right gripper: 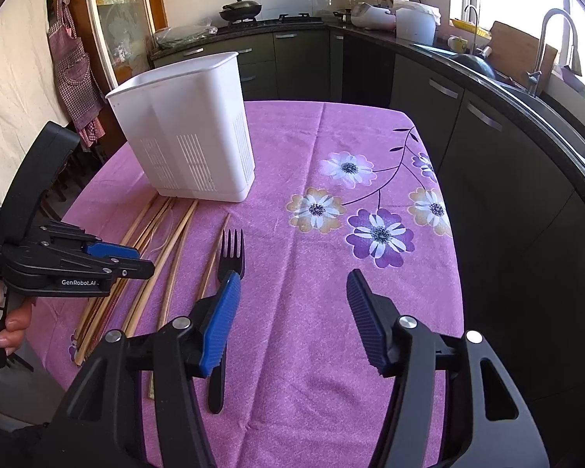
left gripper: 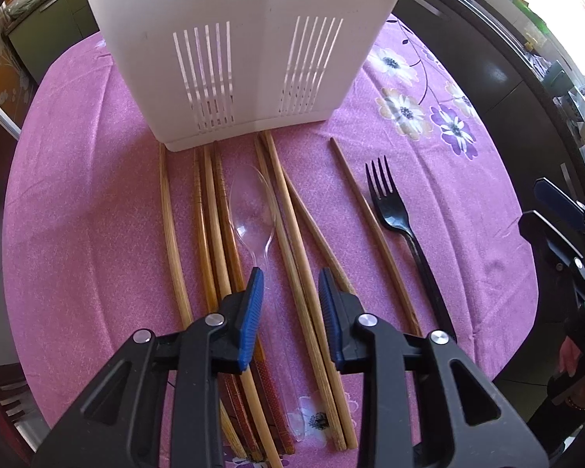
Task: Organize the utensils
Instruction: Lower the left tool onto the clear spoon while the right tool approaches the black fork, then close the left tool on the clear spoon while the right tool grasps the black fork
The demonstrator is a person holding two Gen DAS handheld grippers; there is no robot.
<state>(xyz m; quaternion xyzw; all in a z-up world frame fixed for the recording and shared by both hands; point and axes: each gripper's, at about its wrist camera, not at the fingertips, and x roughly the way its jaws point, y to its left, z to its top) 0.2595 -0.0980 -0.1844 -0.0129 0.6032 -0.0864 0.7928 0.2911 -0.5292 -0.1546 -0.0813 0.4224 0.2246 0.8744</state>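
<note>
A white slotted utensil holder stands upright on the pink tablecloth; it also shows in the right wrist view. In front of it lie several wooden chopsticks, a clear plastic spoon and a black plastic fork, also seen from the right. My left gripper is open and empty, hovering above the spoon handle and chopsticks. My right gripper is open and empty, just right of the fork, above the cloth.
The table edge drops off to the right, near dark kitchen cabinets and a sink counter. A checked apron hangs at the left. The floral part of the cloth lies right of the utensils.
</note>
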